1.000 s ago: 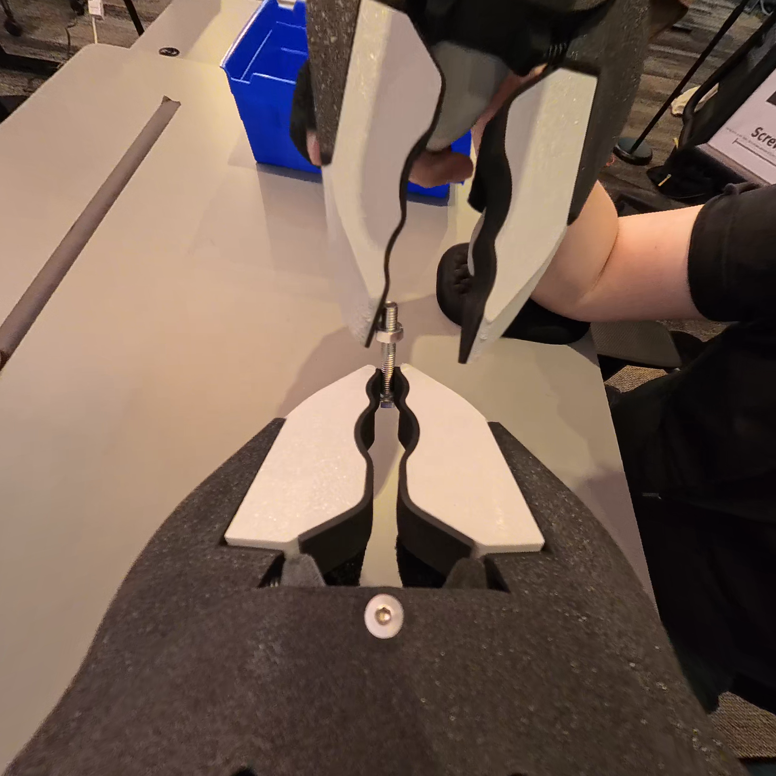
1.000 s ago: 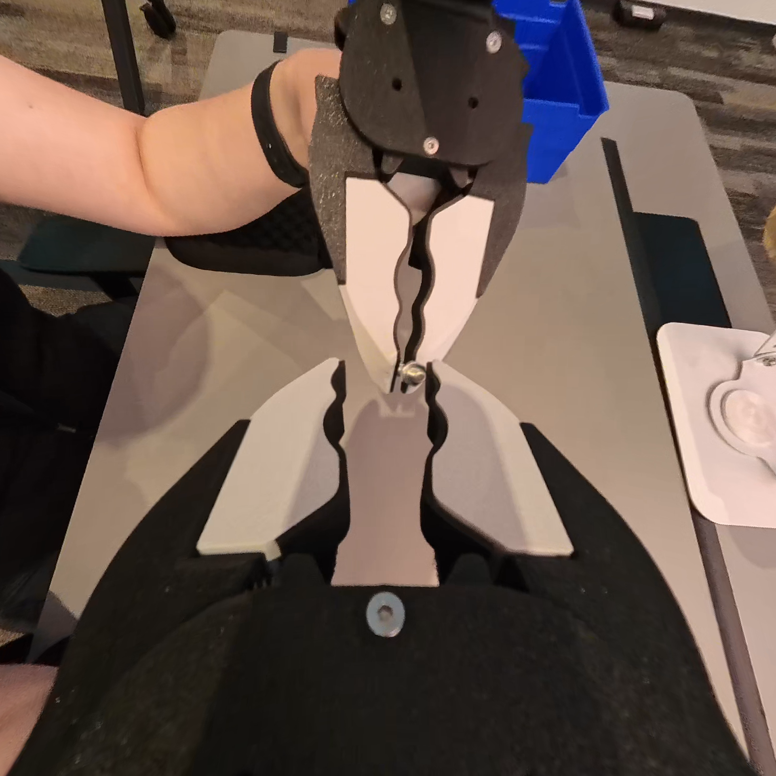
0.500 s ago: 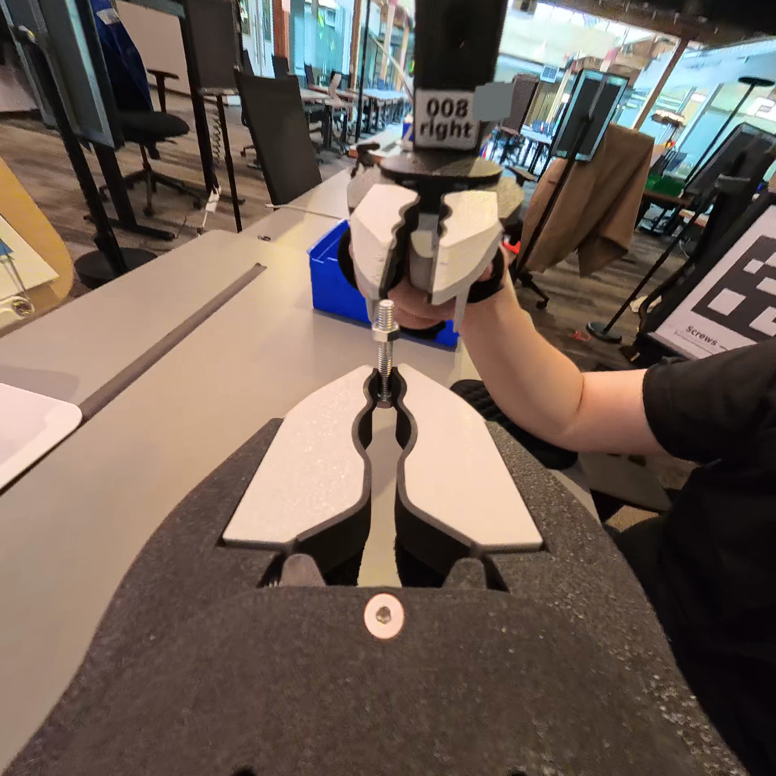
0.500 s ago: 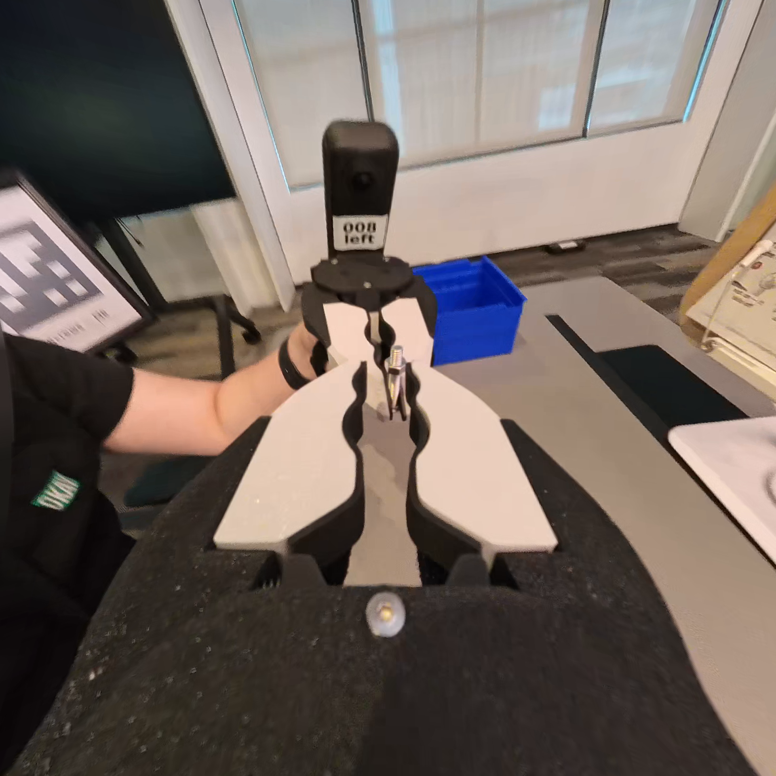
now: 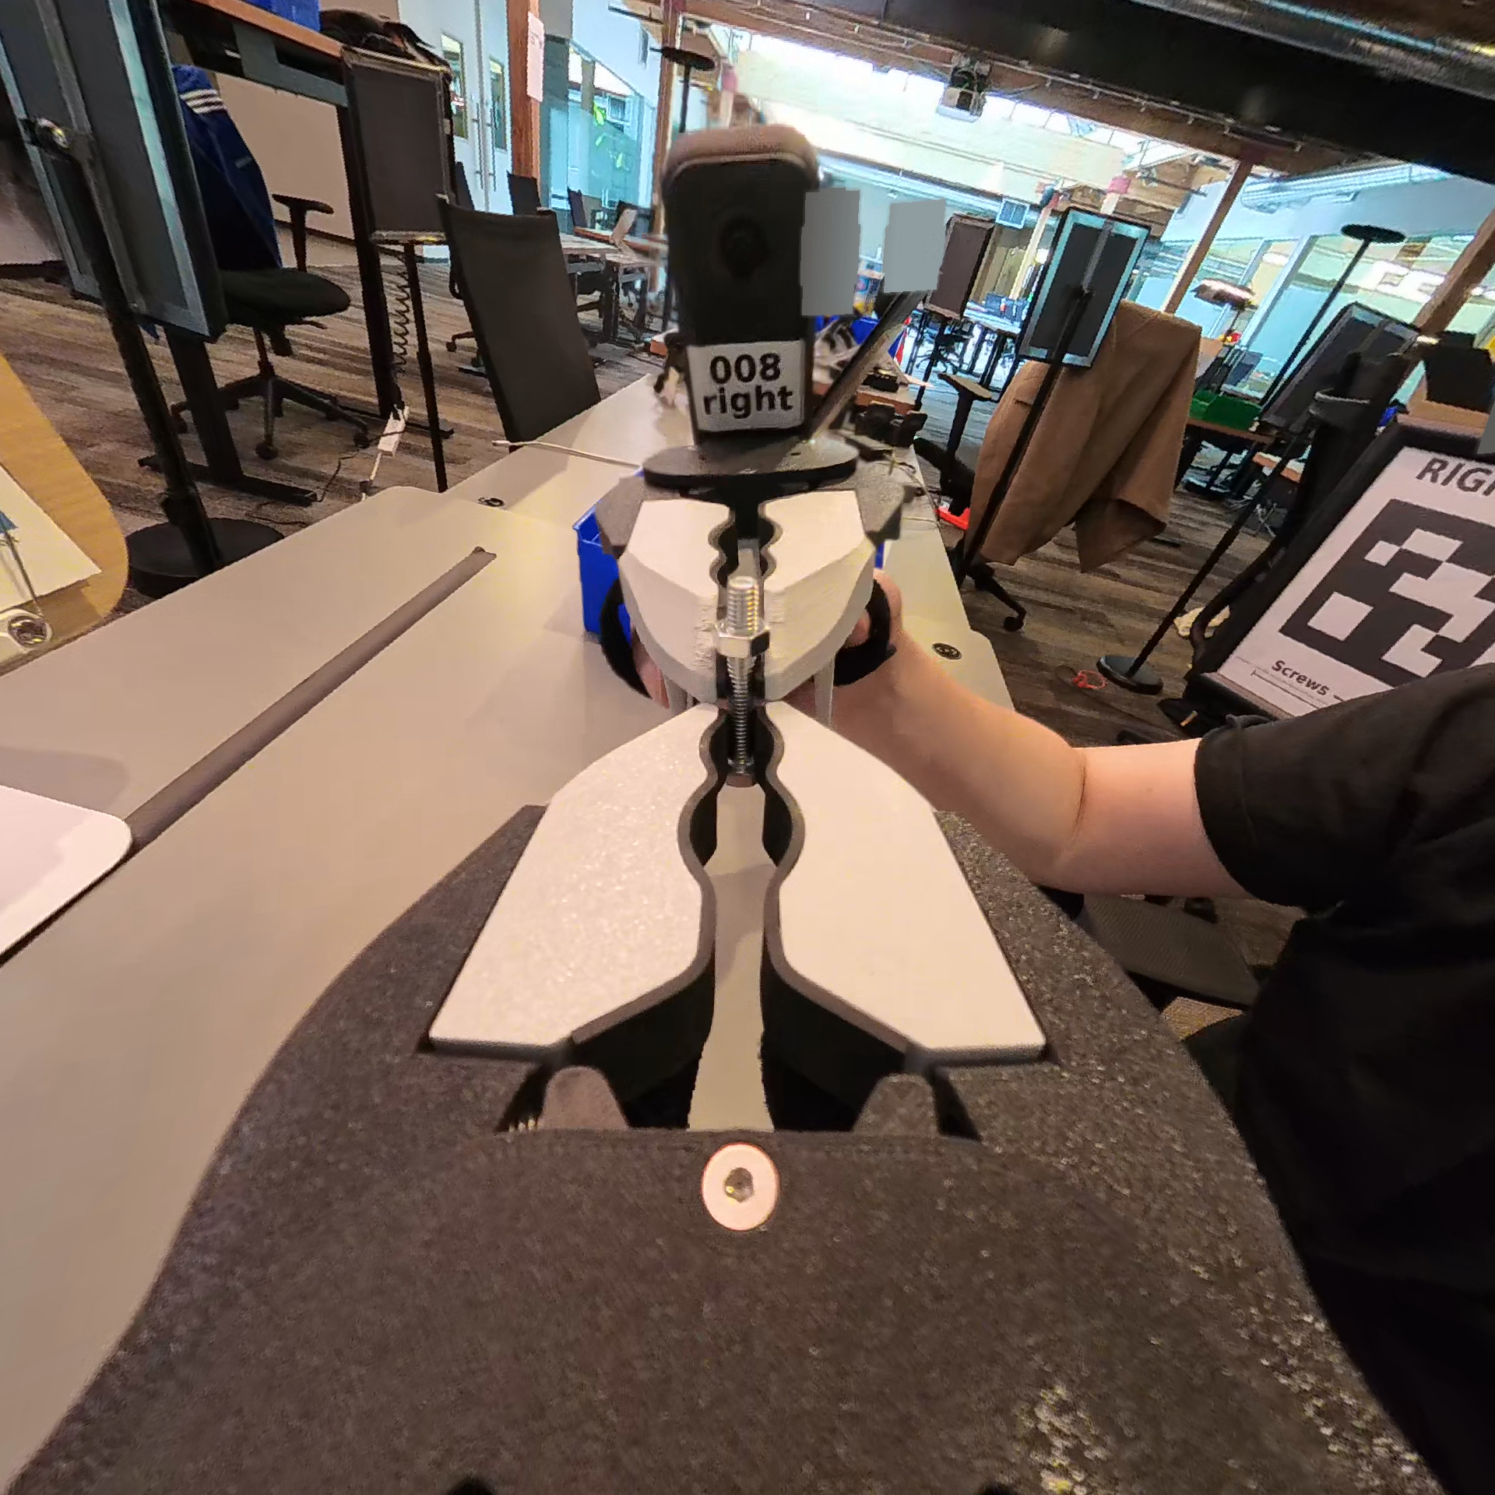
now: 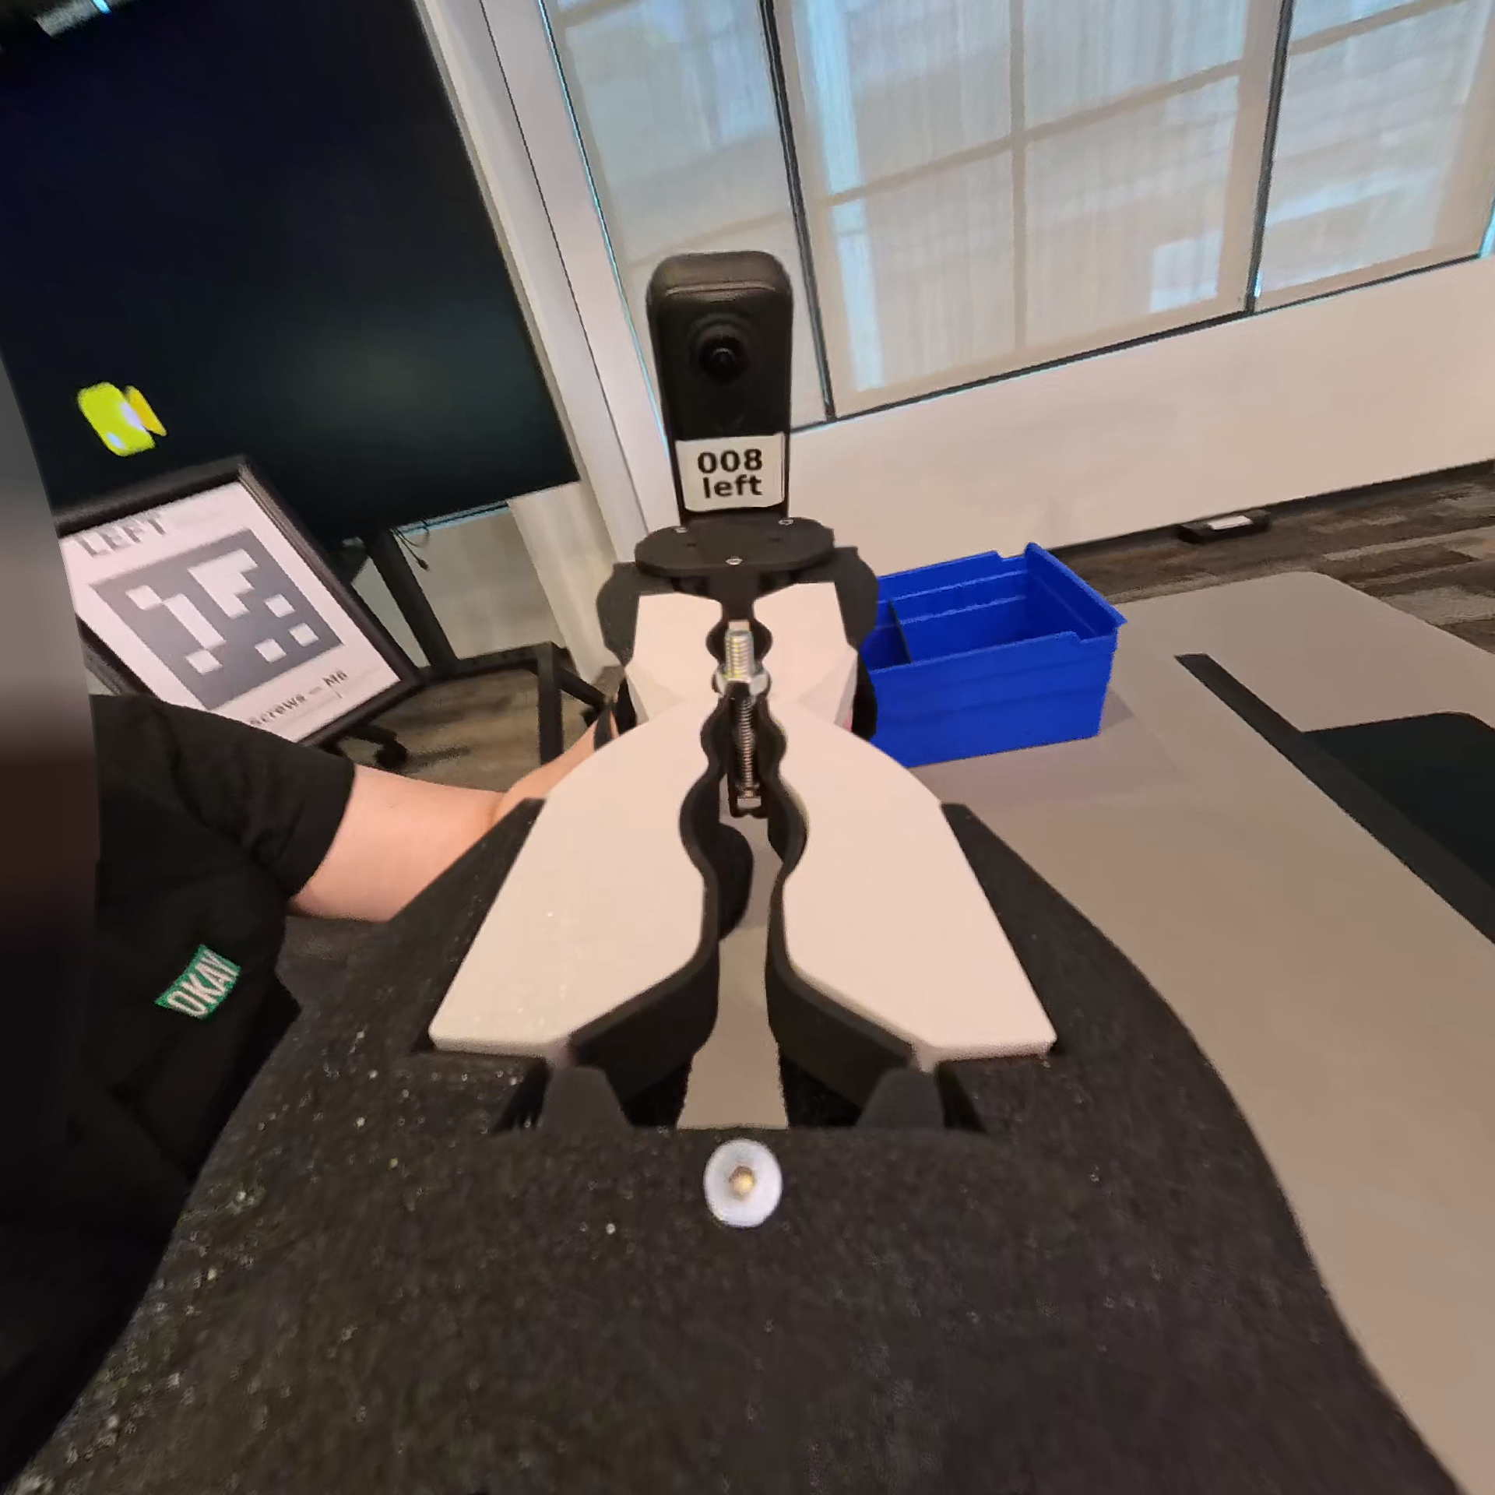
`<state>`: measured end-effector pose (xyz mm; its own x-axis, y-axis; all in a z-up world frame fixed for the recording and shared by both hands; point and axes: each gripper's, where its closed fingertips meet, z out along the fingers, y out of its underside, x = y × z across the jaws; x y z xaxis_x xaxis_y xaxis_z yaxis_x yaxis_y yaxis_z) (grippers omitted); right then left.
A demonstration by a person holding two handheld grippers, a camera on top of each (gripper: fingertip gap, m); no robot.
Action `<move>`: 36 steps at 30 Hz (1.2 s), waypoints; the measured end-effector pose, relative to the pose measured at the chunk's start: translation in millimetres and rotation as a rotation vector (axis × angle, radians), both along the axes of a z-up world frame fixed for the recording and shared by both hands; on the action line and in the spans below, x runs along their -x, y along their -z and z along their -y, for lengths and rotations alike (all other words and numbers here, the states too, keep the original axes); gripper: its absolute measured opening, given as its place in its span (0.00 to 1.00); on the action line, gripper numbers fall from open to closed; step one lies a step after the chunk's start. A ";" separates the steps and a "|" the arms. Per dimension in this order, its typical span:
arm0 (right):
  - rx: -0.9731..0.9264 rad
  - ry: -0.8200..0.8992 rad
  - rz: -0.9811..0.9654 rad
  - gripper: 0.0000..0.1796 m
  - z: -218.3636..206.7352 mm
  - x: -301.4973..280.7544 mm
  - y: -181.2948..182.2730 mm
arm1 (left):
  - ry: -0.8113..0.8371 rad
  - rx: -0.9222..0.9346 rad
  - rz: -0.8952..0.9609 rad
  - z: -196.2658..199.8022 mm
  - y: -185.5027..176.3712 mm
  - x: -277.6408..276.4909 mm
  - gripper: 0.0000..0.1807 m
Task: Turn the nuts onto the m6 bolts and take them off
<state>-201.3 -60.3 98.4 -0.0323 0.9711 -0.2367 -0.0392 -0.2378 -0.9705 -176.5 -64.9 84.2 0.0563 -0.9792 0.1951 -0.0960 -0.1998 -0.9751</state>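
A silver M6 bolt [image 5: 740, 712] stands upright with a hex nut [image 5: 740, 645] threaded partway down from its top. My left gripper [image 5: 738, 720] is shut on the bolt's lower end, by the head. My right gripper [image 6: 743, 712] faces it tip to tip, its jaws closed in around the nut [image 6: 740, 683] and the bolt [image 6: 744, 752] just below it. The right gripper also shows in the left wrist view, with its white fingers [image 5: 817, 599] on both sides of the nut. Both grippers are held in the air above the grey table [image 5: 243, 728].
A blue divided bin [image 6: 995, 671] stands on the table behind the grippers and also shows in the left wrist view [image 5: 595, 550]. A white tray [image 5: 40, 849] lies at the left edge. The person's forearm [image 5: 1011, 793] reaches in from the right. Marker sign boards [image 5: 1391, 582] stand beside the table.
Both grippers have tilted up from pointing down at the table to nearly level. The right gripper, open beside the nut before, has closed in around it. The left gripper still holds the bolt.
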 end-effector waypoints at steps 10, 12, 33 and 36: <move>-0.002 0.012 -0.026 0.03 -7.3 -2.9 1.5 | -0.033 -0.009 -0.006 -5.9 2.2 3.8 0.03; -0.012 0.027 -0.020 0.03 -9.0 -4.4 1.4 | -0.036 -0.015 -0.006 -5.8 1.8 3.9 0.06; -0.087 0.079 0.027 0.03 -10.9 -0.6 5.1 | -0.078 -0.065 -0.038 -10.6 6.5 0.3 0.06; -0.092 0.073 0.009 0.03 -10.2 -0.5 3.3 | -0.079 -0.066 -0.031 -9.9 4.8 0.7 0.06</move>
